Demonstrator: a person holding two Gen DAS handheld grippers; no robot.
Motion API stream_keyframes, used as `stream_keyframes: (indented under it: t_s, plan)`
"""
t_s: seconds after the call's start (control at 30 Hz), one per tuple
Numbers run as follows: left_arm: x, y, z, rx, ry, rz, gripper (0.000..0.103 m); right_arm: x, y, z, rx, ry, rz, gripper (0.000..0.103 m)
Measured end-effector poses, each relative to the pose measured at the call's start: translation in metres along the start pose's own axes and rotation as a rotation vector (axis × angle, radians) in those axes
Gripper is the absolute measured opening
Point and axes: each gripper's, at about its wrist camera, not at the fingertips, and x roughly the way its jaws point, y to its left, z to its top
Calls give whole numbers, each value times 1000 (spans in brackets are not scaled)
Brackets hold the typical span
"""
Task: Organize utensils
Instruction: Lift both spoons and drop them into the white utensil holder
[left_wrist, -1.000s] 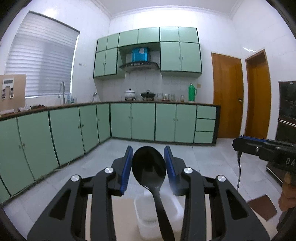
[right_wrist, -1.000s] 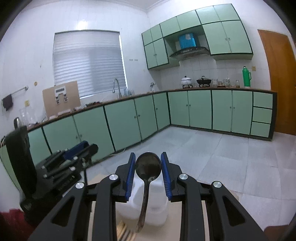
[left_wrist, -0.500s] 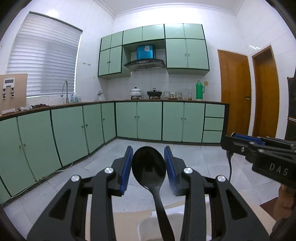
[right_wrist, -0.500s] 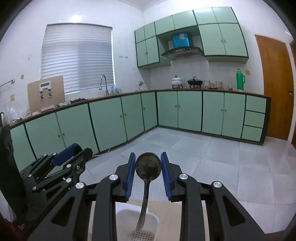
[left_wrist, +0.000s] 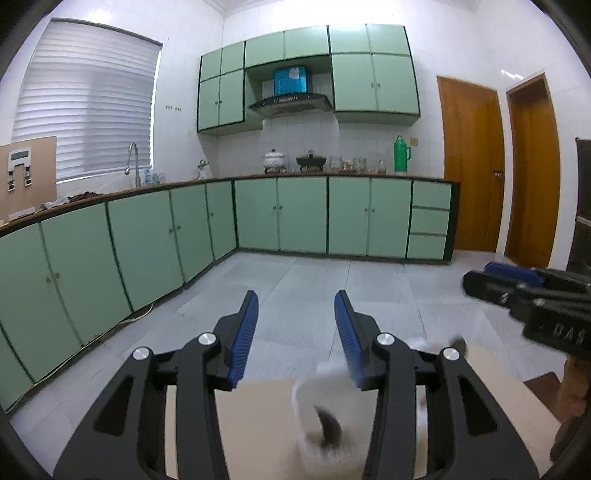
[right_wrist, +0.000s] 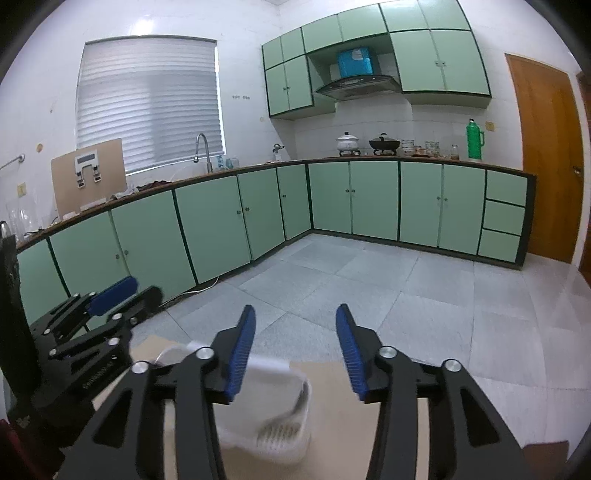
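My left gripper (left_wrist: 295, 332) is open and empty, its blue pads wide apart above a white utensil holder (left_wrist: 306, 417) on the pale table. A black spoon (left_wrist: 327, 428) shows blurred inside that holder. My right gripper (right_wrist: 295, 350) is also open and empty above the same white holder (right_wrist: 280, 439). A metal spoon (right_wrist: 301, 400) leans inside it, blurred. The right gripper shows at the right of the left wrist view (left_wrist: 524, 291). The left gripper shows at the left of the right wrist view (right_wrist: 99, 325).
The pale tabletop (left_wrist: 258, 424) lies under both grippers, its far edge just beyond the holder. Past it is a tiled floor (right_wrist: 406, 295) and green cabinets (left_wrist: 332, 214) along the walls. Wooden doors (left_wrist: 469, 166) stand at the right.
Both grippers have opened. The black spoon left the left jaws and the metal spoon left the right jaws; both now lie in the white holder below.
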Motion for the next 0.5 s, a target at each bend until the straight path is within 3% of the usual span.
stream_keyframes:
  t_s: [0.13, 0.2, 0.5]
  plan:
    - [-39, 5, -24, -14, 68, 12, 54, -33, 2, -27, 18, 28, -12, 65]
    - [-59, 5, -41, -12, 114, 18, 55, -48, 5, -44, 26, 53, -10, 68]
    - [-123, 7, -144, -23, 385, 2, 56, -107, 38, -143, 50, 236, -8, 70]
